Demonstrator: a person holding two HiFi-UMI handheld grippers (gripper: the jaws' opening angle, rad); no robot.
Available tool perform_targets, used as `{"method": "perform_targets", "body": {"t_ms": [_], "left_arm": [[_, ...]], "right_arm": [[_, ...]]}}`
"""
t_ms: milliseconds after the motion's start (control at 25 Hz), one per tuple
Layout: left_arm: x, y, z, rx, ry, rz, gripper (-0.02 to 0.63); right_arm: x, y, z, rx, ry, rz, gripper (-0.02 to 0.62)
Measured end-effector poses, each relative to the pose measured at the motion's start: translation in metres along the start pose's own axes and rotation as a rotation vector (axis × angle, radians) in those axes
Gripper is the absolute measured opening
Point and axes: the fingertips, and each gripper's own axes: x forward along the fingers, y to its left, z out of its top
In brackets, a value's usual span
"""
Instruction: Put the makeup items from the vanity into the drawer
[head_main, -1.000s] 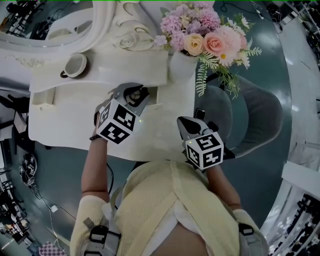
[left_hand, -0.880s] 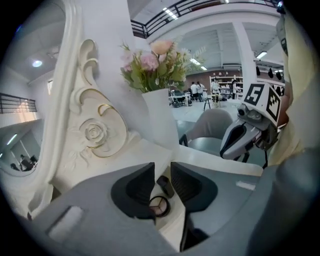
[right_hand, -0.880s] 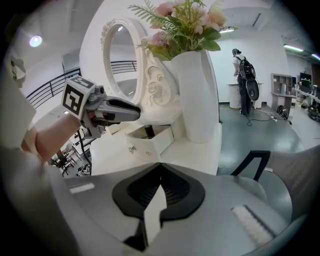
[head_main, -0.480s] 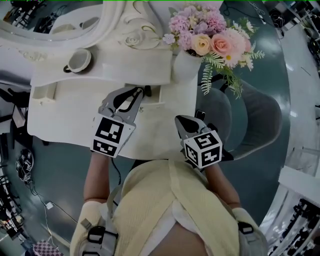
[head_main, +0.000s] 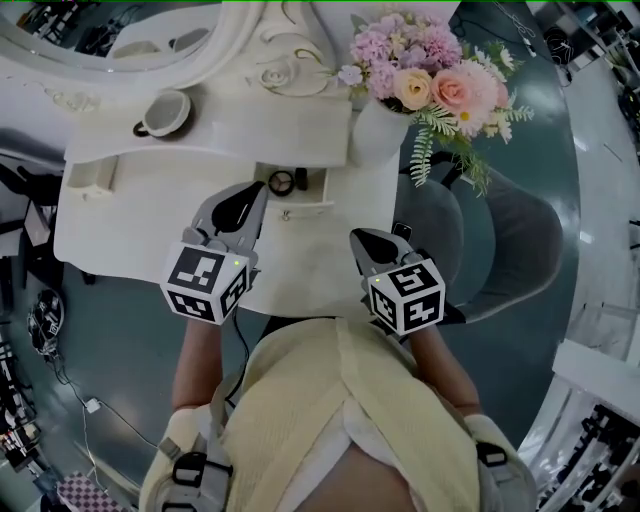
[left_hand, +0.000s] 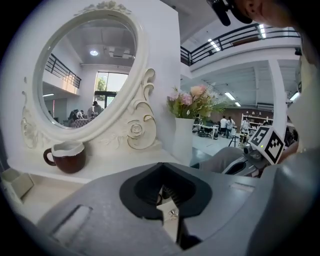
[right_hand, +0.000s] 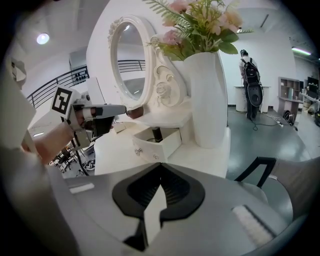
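Observation:
The small white drawer (head_main: 306, 207) of the vanity stands open in the head view. A round dark compact (head_main: 281, 182) and a dark tube (head_main: 302, 178) lie inside it. My left gripper (head_main: 258, 193) hovers just in front and to the left of the drawer, shut, with nothing between its jaws (left_hand: 168, 216). My right gripper (head_main: 359, 239) hangs over the vanity's front right corner, also shut and empty (right_hand: 152, 212). From the right gripper view the drawer (right_hand: 159, 144) shows the dark tube (right_hand: 156, 133) standing up in it.
A brown cup (head_main: 165, 112) sits on the raised shelf at the left, below the oval mirror (left_hand: 90, 75). A white vase of flowers (head_main: 375, 130) stands at the back right. A small box (head_main: 90, 176) rests at the left end. A grey chair (head_main: 510, 235) is to the right.
My left gripper has drawn back from over the drawer toward the front edge, and its jaws have closed empty. The compact now shows in the drawer. The right gripper has stayed put.

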Motion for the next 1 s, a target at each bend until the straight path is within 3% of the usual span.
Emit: {"method": "perform_targets", "body": {"t_ms": [240,640,840,1000], "left_arm": [[-0.01,0.001,-0.01,-0.156,-0.06,-0.009,0.006],[-0.016,0.002,-0.043,-0.321,-0.026,-0.006,0.005],[-0.016,-0.012,-0.072,-0.35,0.049,-0.049,0.006],[-0.018,-0.014,-0.084,-0.372,0.064,-0.036,0.006]], "right_arm": [[0.002,0.005,0.01,-0.009,-0.031,0.009,0.003],[0.003,0.005,0.013,-0.009,-0.043,0.008,0.003],[-0.001,0.008,0.019,-0.01,-0.08,0.028,0.003],[-0.003,0.008,0.024,-0.012,-0.104,0.027,0.003]]}}
